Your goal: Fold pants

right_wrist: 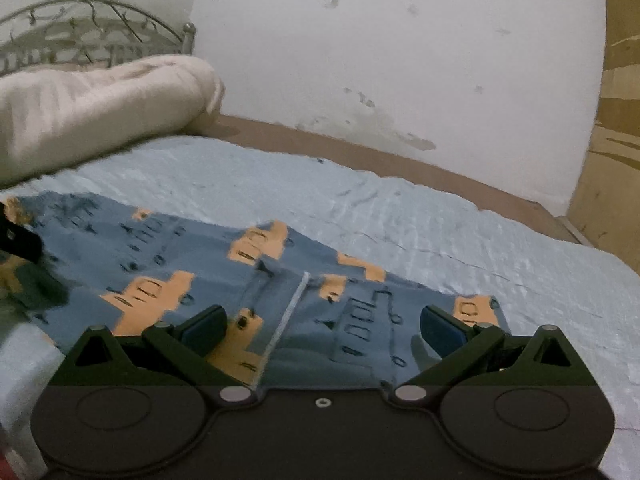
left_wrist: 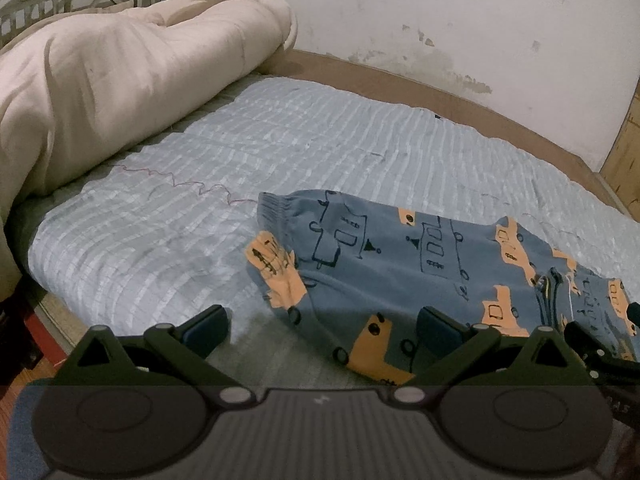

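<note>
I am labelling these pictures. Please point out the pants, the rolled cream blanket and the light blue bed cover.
pants [left_wrist: 400,276]: left wrist view, on the blue printed fabric.
rolled cream blanket [left_wrist: 120,80]: left wrist view, on its broad side.
light blue bed cover [right_wrist: 440,224]: right wrist view, on a bare part.

Left gripper [left_wrist: 322,330] shows a ribbed grey body, two round black discs, silver pivot pins, dark green linkage arms and blue finger pads [left_wrist: 208,326]; right gripper [right_wrist: 322,330] matches, with a small centre screw
</note>
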The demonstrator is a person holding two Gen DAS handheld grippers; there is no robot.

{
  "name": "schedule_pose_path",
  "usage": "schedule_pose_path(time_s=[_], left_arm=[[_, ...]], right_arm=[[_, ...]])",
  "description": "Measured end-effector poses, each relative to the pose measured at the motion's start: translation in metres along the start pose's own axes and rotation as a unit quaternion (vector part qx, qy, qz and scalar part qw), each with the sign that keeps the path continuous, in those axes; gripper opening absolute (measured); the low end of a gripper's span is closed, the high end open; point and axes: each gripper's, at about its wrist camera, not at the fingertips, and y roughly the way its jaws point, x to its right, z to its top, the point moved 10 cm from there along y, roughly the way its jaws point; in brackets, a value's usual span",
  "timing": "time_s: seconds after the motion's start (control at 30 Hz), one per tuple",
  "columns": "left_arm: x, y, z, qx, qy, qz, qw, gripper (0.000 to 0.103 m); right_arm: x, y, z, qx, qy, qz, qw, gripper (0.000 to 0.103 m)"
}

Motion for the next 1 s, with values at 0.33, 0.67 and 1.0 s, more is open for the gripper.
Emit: schedule_pose_path(time_s=[0.33,0.67,1.0], left_arm=[[0.001,-0.006,-0.002,0.028,-0.002,-0.025,0.9993,0.102],[0.002,-0.002,-0.003,0.084,-0.025,-0.099,0.9913,0.102],[-0.028,0.018,0.011,0.089,-0.112,-0.090,0.9856,0.091]], right_arm=[[-0.015,0.007,-0.011,-0.013,-0.036,0.010,0.999,0.102],[-0.014,0.010,-0.018,-0.018,-0.021,0.020,0.999,0.102],[-0.012,0.013,-0.022,-0.022,-0.004,0.031,0.999,0.102]])
